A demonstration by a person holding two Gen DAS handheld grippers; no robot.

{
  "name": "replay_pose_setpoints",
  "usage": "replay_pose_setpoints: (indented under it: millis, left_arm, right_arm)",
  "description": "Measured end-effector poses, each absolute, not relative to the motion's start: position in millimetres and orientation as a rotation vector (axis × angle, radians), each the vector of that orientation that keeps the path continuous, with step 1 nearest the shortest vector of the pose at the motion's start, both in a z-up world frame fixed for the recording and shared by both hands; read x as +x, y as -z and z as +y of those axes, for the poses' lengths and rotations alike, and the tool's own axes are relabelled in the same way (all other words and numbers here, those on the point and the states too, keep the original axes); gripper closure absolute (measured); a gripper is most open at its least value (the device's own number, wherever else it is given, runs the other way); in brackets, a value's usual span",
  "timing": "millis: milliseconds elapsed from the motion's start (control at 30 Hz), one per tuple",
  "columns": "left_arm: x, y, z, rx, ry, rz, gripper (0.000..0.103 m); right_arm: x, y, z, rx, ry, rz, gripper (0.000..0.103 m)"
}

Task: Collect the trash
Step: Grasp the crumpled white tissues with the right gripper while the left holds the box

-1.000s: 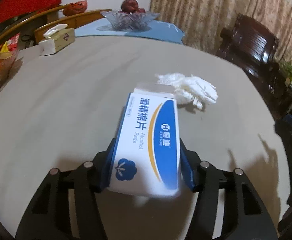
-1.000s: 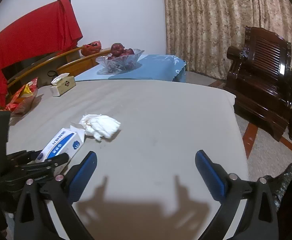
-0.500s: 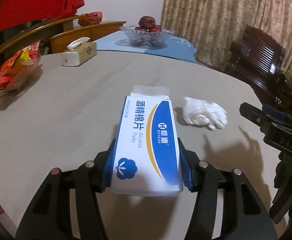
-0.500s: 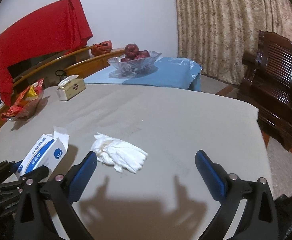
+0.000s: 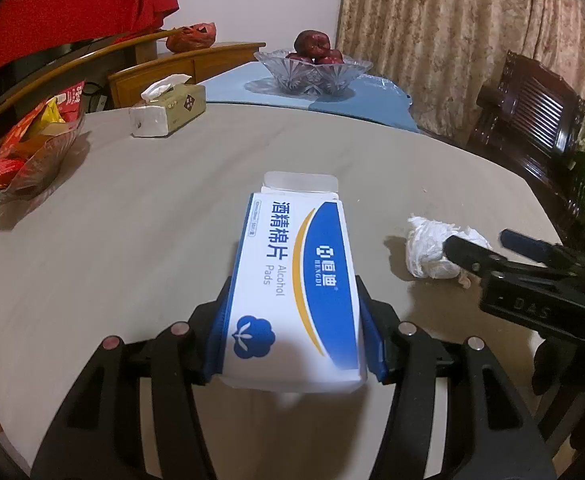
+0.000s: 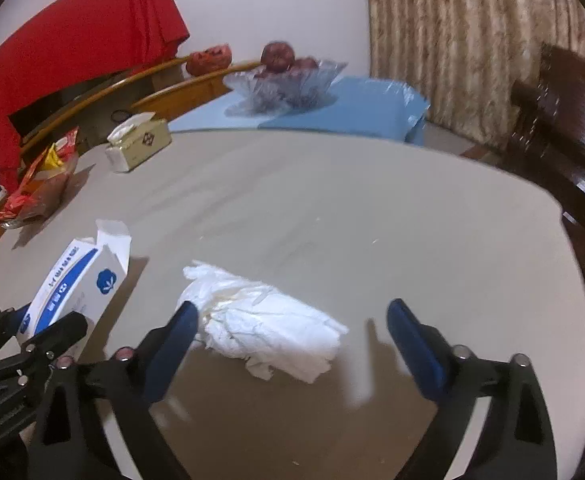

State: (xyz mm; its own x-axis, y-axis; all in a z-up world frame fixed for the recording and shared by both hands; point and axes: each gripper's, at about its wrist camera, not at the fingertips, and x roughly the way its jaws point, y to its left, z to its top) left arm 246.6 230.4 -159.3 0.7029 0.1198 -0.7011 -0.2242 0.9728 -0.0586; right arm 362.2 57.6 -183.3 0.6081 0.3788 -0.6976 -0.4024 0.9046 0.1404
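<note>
Gripping: white-and-blue cardboard box of alcohol pads (image 5: 292,288), clamped between the blue pads of the left claw (image 5: 292,344), top flap open, far end pointing away over the desk.
Left claw: clenched on the box sides; box raised off the surface as far as can be told.
Right claw (image 6: 292,344): spread wide, blue fingers (image 6: 412,344) on either side of the trash, left finger just beside or touching its edge, cannot tell which.
Trash: crumpled white tissue wad (image 6: 260,324), lying on the desk between the right claw's fingers; in the left view (image 5: 428,248), to the right of the box, partly behind a black finger.
Desk: grey cloth-covered round desk (image 5: 132,220).
Far left: beige tissue box (image 5: 168,110); red snack bags (image 5: 24,152) at the rim.
Beyond: clear glass fruit bowl (image 5: 312,72) on a blue cloth.
</note>
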Motion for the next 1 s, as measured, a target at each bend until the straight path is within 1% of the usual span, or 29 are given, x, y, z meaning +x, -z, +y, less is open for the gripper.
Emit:
replay_pose_setpoints:
  millis: [33, 100, 133, 167, 200, 233, 300, 633, 1000]
  left_arm:
    - [247, 159, 231, -0.143, -0.191, 0.769, 0.049]
    - [246, 159, 230, -0.142, -0.191, 0.768, 0.049]
    - [246, 158, 229, -0.142, -0.19, 0.767, 0.049]
    - [246, 157, 229, -0.142, -0.189, 0.766, 0.049]
    - [246, 156, 228, -0.141, -0.188, 0.764, 0.049]
    - [245, 155, 227, -0.141, -0.187, 0.763, 0.049]
    - [243, 151, 224, -0.142, -0.185, 0.757, 0.05]
    - [229, 128, 197, -0.13, -0.144, 0.722, 0.05]
    - [207, 93, 122, -0.098, -0.005, 0.667, 0.05]
  right_arm:
    - [363, 184, 58, -0.03, -0.46, 0.808, 0.025]
    - [364, 188, 60, -0.028, -0.491, 0.833, 0.049]
    - [363, 188, 61, -0.018, -0.513, 0.839, 0.055]
    - [361, 189, 61, -0.009, -0.529, 0.843, 0.063]
    - [359, 188, 61, -0.009, -0.539, 0.844, 0.069]
    - [356, 187, 62, -0.015, -0.545, 0.841, 0.071]
    - [350, 184, 61, -0.022, -0.555, 0.828, 0.08]
    - [316, 145, 21, 0.02, -0.513, 0.726, 0.08]
    - [263, 98, -51, 0.034, -0.41, 0.621, 0.08]
